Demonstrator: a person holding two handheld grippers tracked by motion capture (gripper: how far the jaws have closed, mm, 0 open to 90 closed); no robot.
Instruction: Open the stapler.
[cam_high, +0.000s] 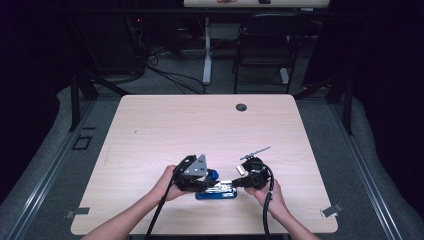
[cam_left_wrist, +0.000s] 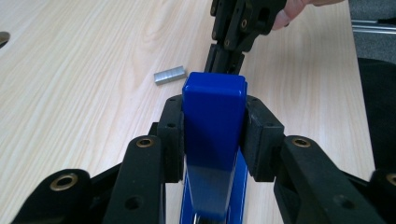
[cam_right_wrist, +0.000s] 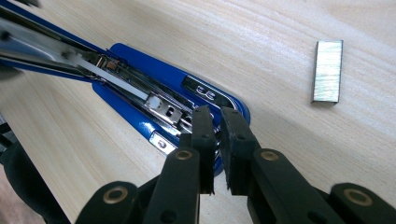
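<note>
Near the table's front edge: a blue stapler lay on the wooden table, between the two grippers.
Left gripper: its pads were clamped on the stapler's blue top cover, holding it raised off the base.
Stapler state: hinged open, with the metal magazine channel exposed along the blue base.
Right gripper: its jaws stood nearly together at the front end of the stapler's base; whether they pinched the metal there could not be told.
Staple strip: a silver block of staples lay on the table just beyond the stapler, apart from it and untouched.
Step in hand: opening the stapler for reloading, judged from the lifted cover and the waiting strip.
Next move: the right gripper would likely need to leave the base, take the strip by its long sides and lay it in the channel, while the left kept the cover up.
Writing: embossed marks on the metal plate by the stapler's front end, too small to read.
</note>
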